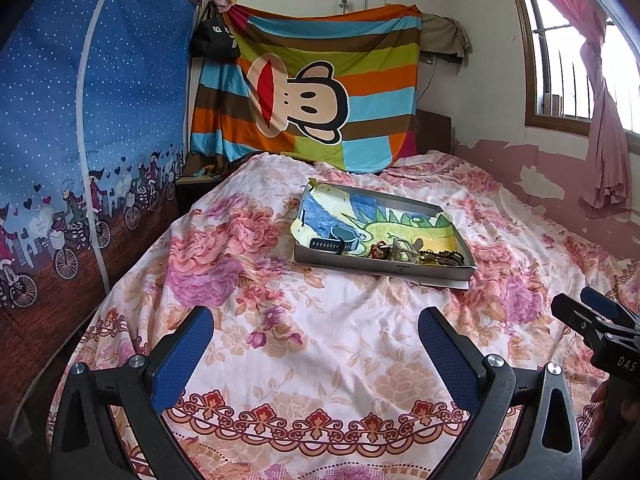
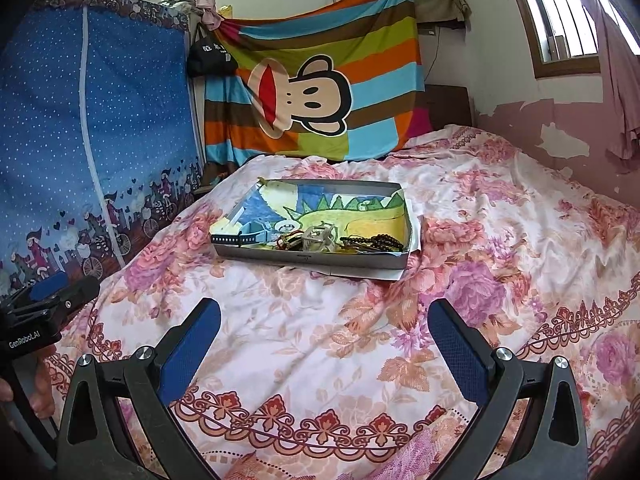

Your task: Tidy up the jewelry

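A shallow grey tray (image 1: 380, 270) (image 2: 304, 257) lined with a child's drawing rests on the flowered bedspread. Along its near side lie a dark watch (image 1: 334, 243) (image 2: 236, 237), a red-corded bracelet (image 1: 380, 250) (image 2: 289, 240), a clear box-like piece (image 1: 404, 249) (image 2: 318, 237) and a dark beaded bracelet (image 1: 450, 257) (image 2: 384, 241). My left gripper (image 1: 316, 338) hovers open over the bed, short of the tray, nothing between its blue pads. My right gripper (image 2: 324, 328) is likewise open and empty, also short of the tray. Each gripper shows at the other view's edge.
A blue dotted fabric wardrobe (image 1: 92, 128) (image 2: 96, 128) stands along the left side of the bed. A striped monkey blanket (image 1: 308, 92) (image 2: 316, 80) hangs behind the bed. A window (image 1: 568, 48) with a pink curtain is on the right wall. A hand (image 2: 38, 388) holds the left gripper's handle.
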